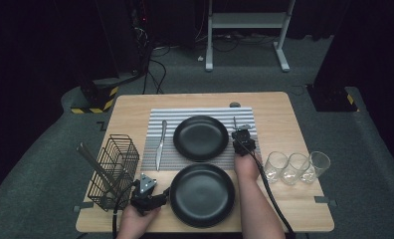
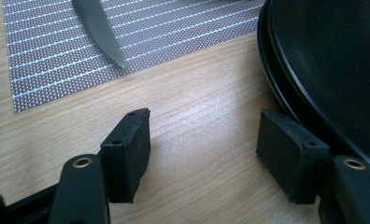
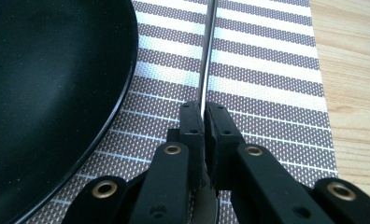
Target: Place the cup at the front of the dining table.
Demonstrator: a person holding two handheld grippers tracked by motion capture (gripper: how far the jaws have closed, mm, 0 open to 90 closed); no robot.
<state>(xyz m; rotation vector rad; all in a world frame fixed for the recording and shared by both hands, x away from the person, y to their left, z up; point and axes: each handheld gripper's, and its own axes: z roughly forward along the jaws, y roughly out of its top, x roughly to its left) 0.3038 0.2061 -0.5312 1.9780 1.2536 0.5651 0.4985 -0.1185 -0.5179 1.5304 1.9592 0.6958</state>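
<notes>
Wooden table (image 1: 135,112) on grey carpet in a dark room, striped placemat (image 1: 155,124) in the middle with a knife (image 1: 160,143), two black plates, a wire basket (image 1: 114,172) at left, three glasses (image 1: 297,167) at right. Left gripper (image 1: 161,198) sits by the near plate (image 1: 202,194). Its own view: fingers (image 2: 127,154) released, bare wood between them, plate rim (image 2: 272,84) alongside. Right gripper (image 3: 203,116) view adds detail: fingers clenched on a thin metal utensil (image 3: 207,56) lying over the mat beside the far plate (image 3: 47,93).
</notes>
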